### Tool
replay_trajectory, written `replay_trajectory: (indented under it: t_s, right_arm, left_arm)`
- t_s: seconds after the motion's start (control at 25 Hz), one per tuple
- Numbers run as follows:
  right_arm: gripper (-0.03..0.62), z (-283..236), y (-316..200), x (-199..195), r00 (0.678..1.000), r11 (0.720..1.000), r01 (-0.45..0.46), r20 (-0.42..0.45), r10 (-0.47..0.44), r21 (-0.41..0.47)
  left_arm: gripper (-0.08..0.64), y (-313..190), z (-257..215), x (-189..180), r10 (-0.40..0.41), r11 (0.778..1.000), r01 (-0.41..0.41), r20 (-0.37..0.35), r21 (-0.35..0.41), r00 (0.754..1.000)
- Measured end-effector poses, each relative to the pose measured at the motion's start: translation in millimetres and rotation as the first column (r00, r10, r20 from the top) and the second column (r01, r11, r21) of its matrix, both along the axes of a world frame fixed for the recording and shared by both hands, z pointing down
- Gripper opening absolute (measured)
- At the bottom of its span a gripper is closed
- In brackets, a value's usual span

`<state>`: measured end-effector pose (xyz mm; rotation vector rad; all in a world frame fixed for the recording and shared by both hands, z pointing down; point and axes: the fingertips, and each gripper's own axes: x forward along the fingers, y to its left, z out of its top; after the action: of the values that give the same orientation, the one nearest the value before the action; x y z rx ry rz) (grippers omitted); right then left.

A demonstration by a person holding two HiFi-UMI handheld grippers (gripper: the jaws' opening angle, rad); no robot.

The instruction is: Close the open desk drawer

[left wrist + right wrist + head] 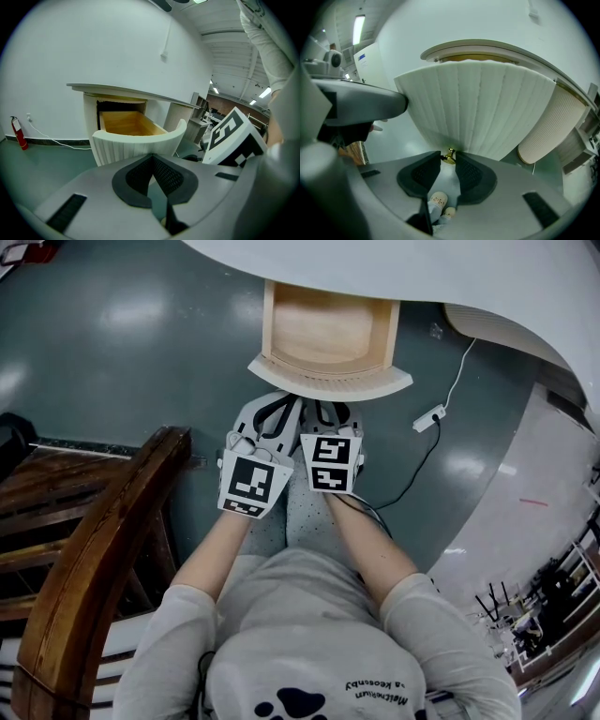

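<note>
The open wooden drawer (328,334) juts out from under the white desk top (450,277); its curved ribbed white front (330,381) faces me. Both grippers hang side by side just before that front. My right gripper (449,159) sits under the front's (483,108) lower edge, and the small brass knob (449,156) fills the gap between its pad tips. My left gripper (153,160) is a little short of the front (136,143), its tips together with nothing between them. In the head view the left gripper (272,413) and right gripper (328,413) nearly touch each other.
A dark wooden chair back (103,540) stands at my left. A white power strip (428,418) with its cable lies on the green floor to the right. A ribbed white desk support (551,126) stands right of the drawer. A red fire extinguisher (18,133) stands by the wall.
</note>
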<state>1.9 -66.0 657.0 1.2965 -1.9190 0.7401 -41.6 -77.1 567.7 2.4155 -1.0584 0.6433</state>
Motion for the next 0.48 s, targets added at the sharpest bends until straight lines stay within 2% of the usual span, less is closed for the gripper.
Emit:
replay_trajectory:
  t_s: [0.48]
  right_arm:
    - [0.109,-2.3,-30.5,1.4,1.0,1.0,0.001,-0.002,-0.001,0.016]
  left_arm:
    - [0.009,-31.4,-1.6,1.3,-0.015,1.0,0.015,-0.013,-0.002,1.0]
